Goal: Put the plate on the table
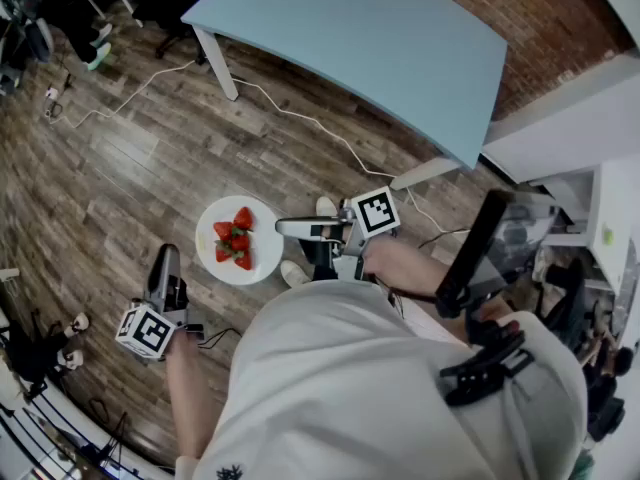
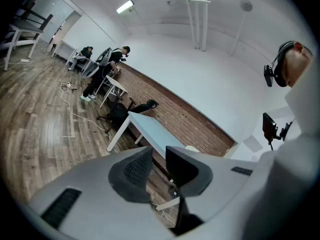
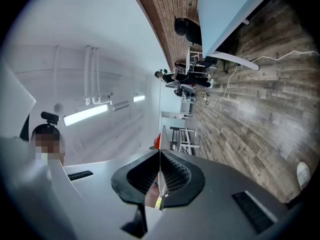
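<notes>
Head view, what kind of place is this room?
Probably an office or lab workroom. There is a light blue rectangular table by a red brick wall, white cables trailing over the grey-brown wooden plank floor, and people at desks farther off.

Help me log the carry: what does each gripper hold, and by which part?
The right gripper pinches the plate of strawberries by its rim; left gripper holds nothing, jaws apart.

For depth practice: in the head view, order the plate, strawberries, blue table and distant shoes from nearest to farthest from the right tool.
1. Plate: gripped at its rim by the right tool.
2. Strawberries: on the plate, just left.
3. Blue table: ahead, upper picture.
4. Shoes: far upper left.
</notes>
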`<control>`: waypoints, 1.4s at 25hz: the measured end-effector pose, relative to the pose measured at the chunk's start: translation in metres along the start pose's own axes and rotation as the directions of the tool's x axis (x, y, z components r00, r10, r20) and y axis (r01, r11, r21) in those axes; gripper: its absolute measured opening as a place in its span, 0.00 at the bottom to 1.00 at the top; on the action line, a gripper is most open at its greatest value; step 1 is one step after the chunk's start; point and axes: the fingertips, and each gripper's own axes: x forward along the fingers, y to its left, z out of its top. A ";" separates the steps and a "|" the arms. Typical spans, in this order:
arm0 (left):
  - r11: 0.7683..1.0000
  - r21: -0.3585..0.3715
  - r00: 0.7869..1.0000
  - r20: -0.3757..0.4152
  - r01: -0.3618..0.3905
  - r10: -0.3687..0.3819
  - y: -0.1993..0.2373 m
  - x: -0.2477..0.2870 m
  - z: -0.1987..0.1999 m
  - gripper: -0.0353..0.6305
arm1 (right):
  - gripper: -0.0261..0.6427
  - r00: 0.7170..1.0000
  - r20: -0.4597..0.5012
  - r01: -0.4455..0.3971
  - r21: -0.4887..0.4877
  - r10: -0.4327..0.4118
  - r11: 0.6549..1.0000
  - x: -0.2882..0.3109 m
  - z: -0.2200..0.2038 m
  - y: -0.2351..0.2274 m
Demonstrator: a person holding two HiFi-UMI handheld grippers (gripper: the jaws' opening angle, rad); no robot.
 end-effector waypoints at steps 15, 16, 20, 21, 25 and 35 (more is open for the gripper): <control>1.000 0.000 1.000 -0.009 0.008 -0.008 -0.005 0.015 -0.001 0.16 | 0.07 0.999 0.034 0.010 0.026 -0.011 1.000 -0.012 0.017 -0.008; 1.000 0.001 1.000 -0.012 0.011 -0.011 -0.007 0.017 -0.001 0.16 | 0.07 0.999 0.040 0.012 0.026 -0.013 1.000 -0.014 0.019 -0.008; 1.000 0.003 1.000 -0.021 0.021 -0.021 -0.011 0.029 0.001 0.16 | 0.07 0.998 0.068 0.010 0.021 -0.011 1.000 -0.020 0.034 -0.007; 1.000 0.004 0.999 -0.024 0.021 -0.020 -0.012 0.038 0.003 0.16 | 0.07 0.997 0.074 0.010 0.019 -0.011 1.000 -0.024 0.043 -0.008; 1.000 0.014 0.999 -0.030 0.023 -0.023 -0.024 0.075 0.012 0.16 | 0.07 0.995 0.097 0.014 0.013 -0.015 1.000 -0.040 0.081 -0.009; 0.990 0.129 0.998 -0.047 0.052 -0.047 -0.070 0.185 0.046 0.16 | 0.07 0.987 0.158 0.030 -0.012 -0.027 0.999 -0.085 0.198 -0.009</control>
